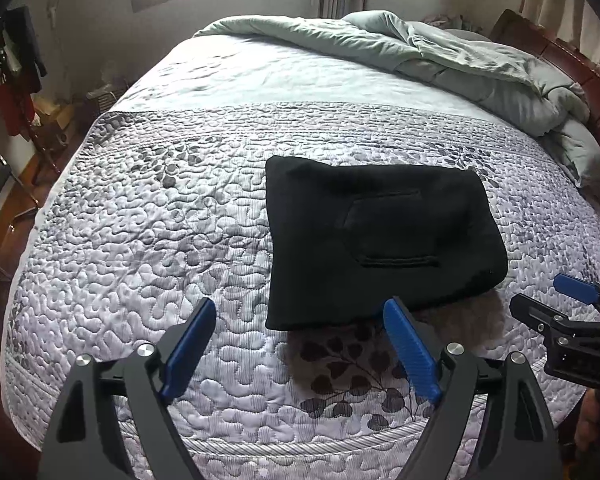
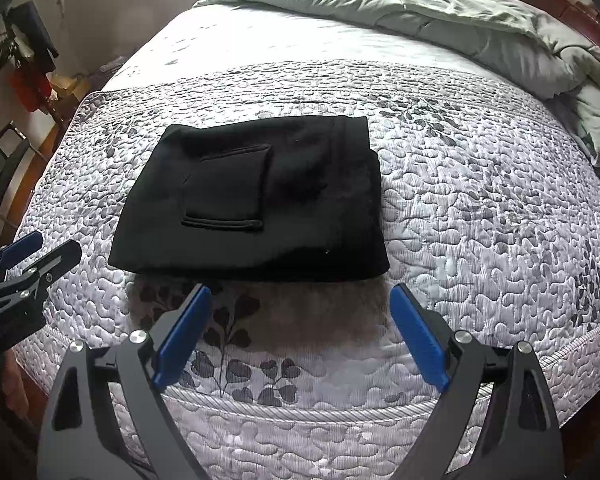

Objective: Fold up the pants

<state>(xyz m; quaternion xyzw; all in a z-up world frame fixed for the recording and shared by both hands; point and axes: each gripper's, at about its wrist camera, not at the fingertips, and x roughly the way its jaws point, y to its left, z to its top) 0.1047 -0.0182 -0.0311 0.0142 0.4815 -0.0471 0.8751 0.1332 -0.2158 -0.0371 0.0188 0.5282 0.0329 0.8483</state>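
The black pants (image 1: 380, 236) lie folded into a compact rectangle on the quilted bedspread (image 1: 160, 216), back pocket facing up. They also show in the right wrist view (image 2: 256, 200). My left gripper (image 1: 300, 312) is open and empty, hovering just in front of the pants' near left corner. My right gripper (image 2: 300, 300) is open and empty, just in front of the pants' near edge. The right gripper shows at the right edge of the left wrist view (image 1: 548, 292). The left gripper shows at the left edge of the right wrist view (image 2: 40, 248).
A rumpled pale green duvet (image 1: 440, 52) lies bunched at the far right of the bed by the wooden headboard (image 1: 580, 68). The bed's near edge (image 2: 300, 412) is right below the grippers. A chair (image 2: 0, 168) and clutter stand on the floor at left.
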